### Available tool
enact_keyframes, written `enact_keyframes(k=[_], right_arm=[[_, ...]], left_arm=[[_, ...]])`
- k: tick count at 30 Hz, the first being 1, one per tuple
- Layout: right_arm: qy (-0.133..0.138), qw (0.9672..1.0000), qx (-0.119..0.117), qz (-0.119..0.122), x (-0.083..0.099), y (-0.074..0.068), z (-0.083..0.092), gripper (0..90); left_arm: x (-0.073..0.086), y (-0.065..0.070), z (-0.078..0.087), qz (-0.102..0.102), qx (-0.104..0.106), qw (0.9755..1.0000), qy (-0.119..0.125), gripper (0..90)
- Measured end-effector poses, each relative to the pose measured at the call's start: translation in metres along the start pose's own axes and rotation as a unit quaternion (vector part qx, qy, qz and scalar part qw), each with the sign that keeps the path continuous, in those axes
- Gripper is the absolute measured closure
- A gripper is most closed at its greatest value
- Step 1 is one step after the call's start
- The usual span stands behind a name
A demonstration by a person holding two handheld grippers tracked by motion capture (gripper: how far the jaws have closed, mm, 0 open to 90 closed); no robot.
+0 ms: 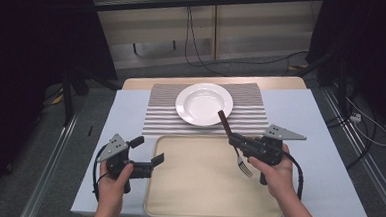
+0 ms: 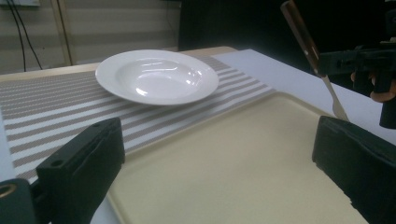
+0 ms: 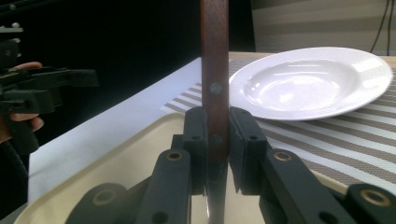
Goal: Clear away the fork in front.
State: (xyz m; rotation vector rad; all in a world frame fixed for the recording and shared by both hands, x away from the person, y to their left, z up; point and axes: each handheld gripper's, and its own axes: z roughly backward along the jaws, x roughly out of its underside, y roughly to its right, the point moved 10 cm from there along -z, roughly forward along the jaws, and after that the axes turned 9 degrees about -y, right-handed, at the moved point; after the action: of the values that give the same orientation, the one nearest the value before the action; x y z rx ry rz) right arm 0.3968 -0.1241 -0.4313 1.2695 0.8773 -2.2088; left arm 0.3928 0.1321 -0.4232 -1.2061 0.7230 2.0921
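A fork [image 1: 224, 121] with a brown wooden handle hangs tilted over the far edge of the beige tray [image 1: 202, 189], tines down. My right gripper [image 1: 233, 137] is shut on the fork's handle [image 3: 215, 56], close to where the metal begins. The tines [image 2: 338, 109] hover just above the tray. My left gripper [image 1: 147, 150] stands open with nothing between its jaws, over the tray's left edge, pointing toward the right gripper [image 2: 327, 60]. A white deep plate [image 1: 203, 104] sits on a striped placemat [image 1: 161, 112] beyond the tray.
The tray [image 2: 233, 163] lies bare on a pale blue table cover [image 1: 324, 145]. The plate [image 2: 156, 77] is empty. Cables run across the floor behind the table, and dark stands flank it on both sides.
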Motion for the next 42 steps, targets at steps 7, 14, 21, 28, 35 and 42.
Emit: enact_keyframes(k=[7,14,21,28,35,42], right_arm=[[-0.006,0.9999,0.001,0.015,0.004,-0.006,-0.005,78.4],[-0.011,0.9997,-0.011,0.018,0.005,-0.012,-0.008,78.4],[-0.011,0.9994,-0.008,0.032,0.006,-0.016,-0.012,78.4],[-0.013,0.9991,-0.009,0.039,0.008,-0.022,-0.017,78.4],[-0.013,0.9989,-0.009,0.044,0.008,-0.026,-0.022,78.4],[-0.014,0.9985,-0.006,0.052,0.008,-0.029,-0.027,78.4]], left_arm=[[-0.013,0.010,-0.018,-0.005,0.013,0.9999,-0.004,2.7],[-0.027,0.017,-0.034,0.001,0.030,0.9995,-0.001,2.4],[-0.037,0.022,-0.048,0.006,0.036,0.9993,-0.001,2.3],[-0.040,0.026,-0.055,-0.005,0.039,0.9992,-0.006,2.3],[-0.043,0.035,-0.067,-0.012,0.051,0.9985,-0.012,2.6],[-0.043,0.041,-0.081,0.001,0.067,0.9975,-0.019,3.2]])
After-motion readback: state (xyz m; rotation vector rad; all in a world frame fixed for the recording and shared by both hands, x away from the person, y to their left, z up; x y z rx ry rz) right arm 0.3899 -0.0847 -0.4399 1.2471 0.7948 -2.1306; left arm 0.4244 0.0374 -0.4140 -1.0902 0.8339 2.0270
